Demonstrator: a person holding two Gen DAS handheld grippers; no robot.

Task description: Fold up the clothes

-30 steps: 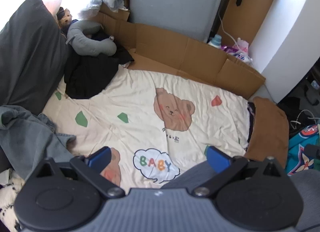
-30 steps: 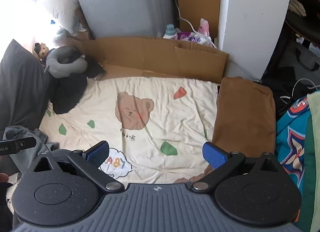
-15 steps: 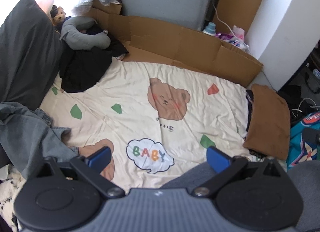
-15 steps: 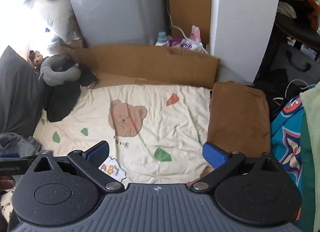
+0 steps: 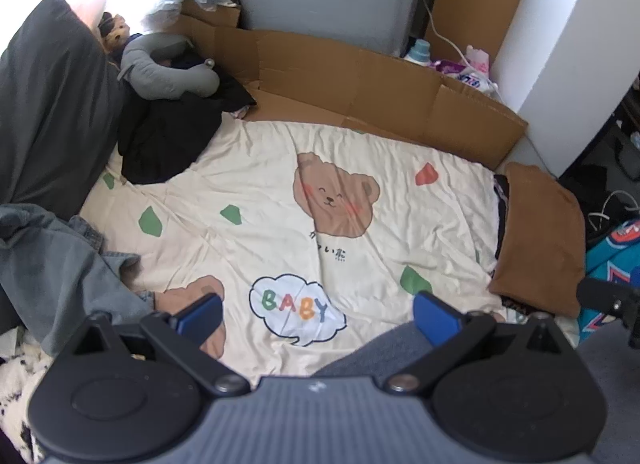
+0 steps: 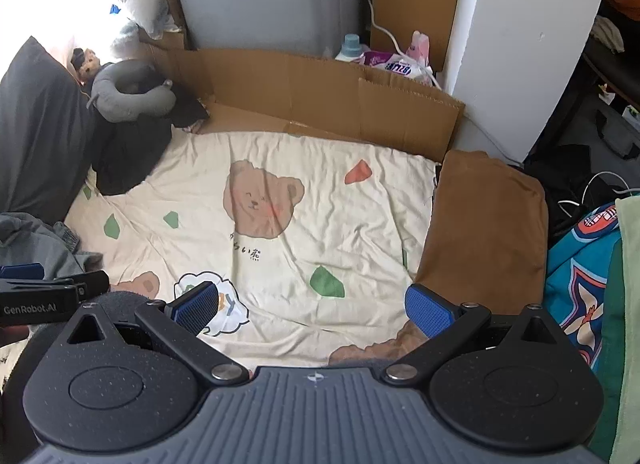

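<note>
A cream bear-print sheet (image 5: 280, 208) covers the bed; it also shows in the right wrist view (image 6: 304, 216). A rumpled grey-blue garment (image 5: 52, 264) lies at the left edge, and shows in the right wrist view (image 6: 36, 240). A black garment (image 5: 164, 140) lies at the back left. A folded brown garment (image 5: 540, 232) lies at the right edge, also in the right wrist view (image 6: 484, 224). My left gripper (image 5: 318, 318) is open and empty above the sheet's near edge. My right gripper (image 6: 316, 306) is open and empty, likewise above the near edge.
A grey neck pillow (image 5: 164, 68) and a dark pillow (image 5: 52, 104) lie at the back left. A cardboard wall (image 5: 380, 92) lines the far side. Bottles (image 6: 352, 48) stand behind it. A teal cloth (image 6: 580, 272) hangs at the right.
Both grippers have drawn back and up from the bed, so more of the sheet shows. Both stay open and empty.
</note>
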